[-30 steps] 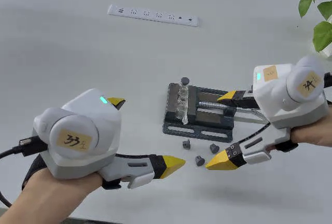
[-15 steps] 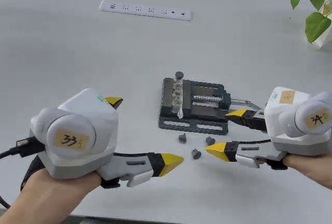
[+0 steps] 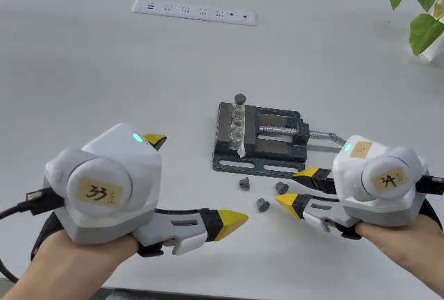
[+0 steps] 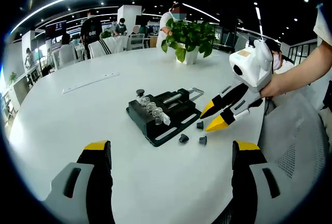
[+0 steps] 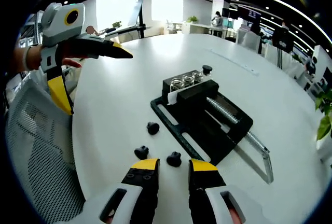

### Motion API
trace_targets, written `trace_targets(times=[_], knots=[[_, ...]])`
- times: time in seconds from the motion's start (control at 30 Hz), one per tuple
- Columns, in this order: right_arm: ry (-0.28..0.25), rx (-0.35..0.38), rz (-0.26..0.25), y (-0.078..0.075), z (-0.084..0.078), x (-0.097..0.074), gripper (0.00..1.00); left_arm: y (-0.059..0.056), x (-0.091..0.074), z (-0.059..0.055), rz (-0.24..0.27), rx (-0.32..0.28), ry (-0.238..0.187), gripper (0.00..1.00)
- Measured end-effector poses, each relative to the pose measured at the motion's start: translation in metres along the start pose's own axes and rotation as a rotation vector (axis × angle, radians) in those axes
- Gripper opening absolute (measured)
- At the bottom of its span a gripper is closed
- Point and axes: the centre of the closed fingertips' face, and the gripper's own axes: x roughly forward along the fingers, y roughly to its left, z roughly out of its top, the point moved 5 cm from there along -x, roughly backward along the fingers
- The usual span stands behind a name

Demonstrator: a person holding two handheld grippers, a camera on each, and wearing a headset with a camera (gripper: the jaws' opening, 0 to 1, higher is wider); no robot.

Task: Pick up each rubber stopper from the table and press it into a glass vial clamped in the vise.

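**Fig.** Pick-up stage of a stopper cycle. The right tongs [image 3: 295,185] lie low over the counter [image 3: 104,71], jaws a little apart and holding nothing, w/ the nearest stopper [image 3: 282,187] at the gap between their tips. In the right gripper view it sits just ahead of those tips. A second stopper [image 3: 244,184] and a third stopper [image 3: 262,205] lie near it, apart from each other, all on the counter in front of the vise [image 3: 263,144]. The vise clamps a row of glass vials [image 3: 238,125]. The far-end vial carries a seated stopper [image 3: 240,98]; the others look open. The left tongs [image 3: 195,179] hover well to the side, jaws wide apart and empty.

We judge the task approx. one vial in, i.e. three stoppers left to place. The step in hand is the grasp. The next move calls for closing the jaws squarely on the stopper's sides, since an off-centre pinch may make so small a part skid. Then we expect a lift, alignment over an open vial mouth and a straight press down.
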Motion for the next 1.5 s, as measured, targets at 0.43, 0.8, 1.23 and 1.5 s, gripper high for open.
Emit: trace_targets(times=[0.43,0.8,1.23,1.5], knots=[[-0.001,0.023,-0.031,0.0,0.002,0.005,0.1,-0.004,0.002,-0.003,-0.007,-0.001,0.01,0.96],[0.01,0.016,-0.035,-0.001,-0.001,0.004,0.09,-0.005,0.003,-0.004,-0.011,-0.002,0.011,0.96],[0.027,-0.047,-0.008,-0.001,0.0,-0.004,0.08,-0.005,0.006,-0.007,-0.023,-0.013,0.017,0.94],[0.058,-0.18,0.076,0.006,0.016,-0.024,0.08,-0.008,0.008,-0.003,-0.065,0.076,0.035,0.84]])
